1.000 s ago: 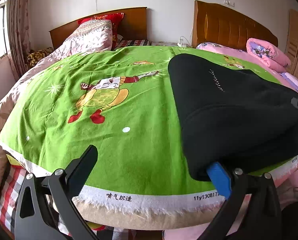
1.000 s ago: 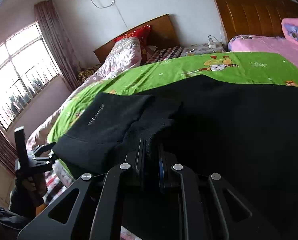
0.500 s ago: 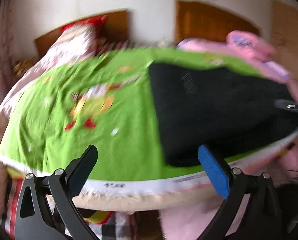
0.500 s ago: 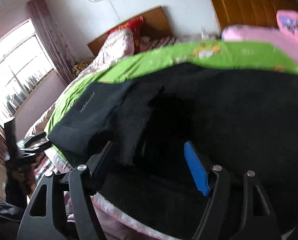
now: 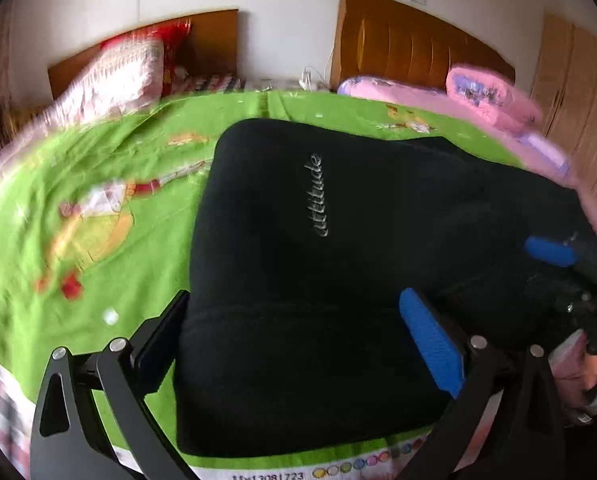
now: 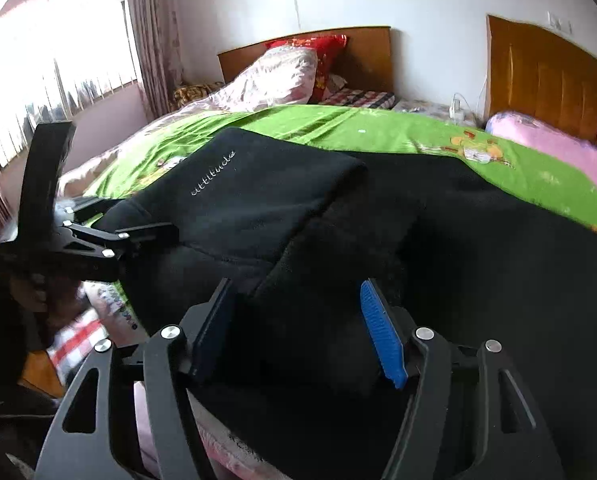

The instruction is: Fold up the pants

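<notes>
Right wrist: right tool (image 6: 298,332) closing astride pants (image 6: 478,264)

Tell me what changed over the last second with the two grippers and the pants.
The right gripper, a second ago clamped shut on a fold of the black pants, has let go; its jaws are now closing again, with fabric between them. The left gripper slid from the green sheet to straddle the pants' near edge, open. The pants stay folded on the bed.

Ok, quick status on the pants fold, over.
Left gripper open, straddling the black pants near hem. Right gripper closing, fabric between the pads, not pinched. Pants part-folded on green sheet. Nothing in the way.
</notes>
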Available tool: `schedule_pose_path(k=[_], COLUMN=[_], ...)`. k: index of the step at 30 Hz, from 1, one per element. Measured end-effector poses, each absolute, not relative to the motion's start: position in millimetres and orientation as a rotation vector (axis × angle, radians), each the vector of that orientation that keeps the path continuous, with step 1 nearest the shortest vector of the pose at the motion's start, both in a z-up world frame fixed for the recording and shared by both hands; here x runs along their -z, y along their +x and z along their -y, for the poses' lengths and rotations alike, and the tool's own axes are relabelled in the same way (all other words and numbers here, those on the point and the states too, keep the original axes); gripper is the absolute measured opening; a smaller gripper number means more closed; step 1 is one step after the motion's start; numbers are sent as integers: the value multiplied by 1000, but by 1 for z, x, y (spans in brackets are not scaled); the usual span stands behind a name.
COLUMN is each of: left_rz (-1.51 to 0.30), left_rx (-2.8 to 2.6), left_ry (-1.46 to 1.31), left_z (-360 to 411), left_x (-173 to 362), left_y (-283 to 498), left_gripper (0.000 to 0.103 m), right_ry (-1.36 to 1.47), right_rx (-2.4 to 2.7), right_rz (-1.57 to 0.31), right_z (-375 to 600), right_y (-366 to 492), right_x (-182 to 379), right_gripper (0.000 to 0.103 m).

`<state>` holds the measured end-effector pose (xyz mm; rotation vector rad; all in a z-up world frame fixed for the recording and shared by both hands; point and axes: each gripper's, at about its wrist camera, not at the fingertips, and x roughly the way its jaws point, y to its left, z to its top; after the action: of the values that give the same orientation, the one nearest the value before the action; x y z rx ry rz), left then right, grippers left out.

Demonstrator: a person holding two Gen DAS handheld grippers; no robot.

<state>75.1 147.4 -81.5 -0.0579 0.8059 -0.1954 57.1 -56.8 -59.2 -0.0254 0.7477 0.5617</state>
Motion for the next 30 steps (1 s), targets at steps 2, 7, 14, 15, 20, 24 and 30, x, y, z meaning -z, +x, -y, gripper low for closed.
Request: schedule_pose_path(k=[2,7,14,15,20,24,30], left_rz=[-848,-750,-789,-834,-985,-861,-656], left_rx=[214,204,220,203,198,145,174], left_ry=[-117,25,126,118,1,28,59], left_z=[-155,-119,-75,-78,-103,-96,-67], left_x=[83,29,9,20,54,30,4], left_y=[83,74,162,183,219,189,110], left_gripper=[102,101,101,101,101,101,101], right_ry=[-29,26,-33,-31,68,100,250], right_rx=[-567,-569,-607,-605,-642,-605,-420], right_rz=[-752,-715,-718,-757,-765,-711,-617], right_z=[57,72,56,55,67,81,166], right_y=[58,53,51,55,58,50,30], right_x=[59,42,46,54,64,52,33], right_gripper=[63,64,67,69,70,70,73])
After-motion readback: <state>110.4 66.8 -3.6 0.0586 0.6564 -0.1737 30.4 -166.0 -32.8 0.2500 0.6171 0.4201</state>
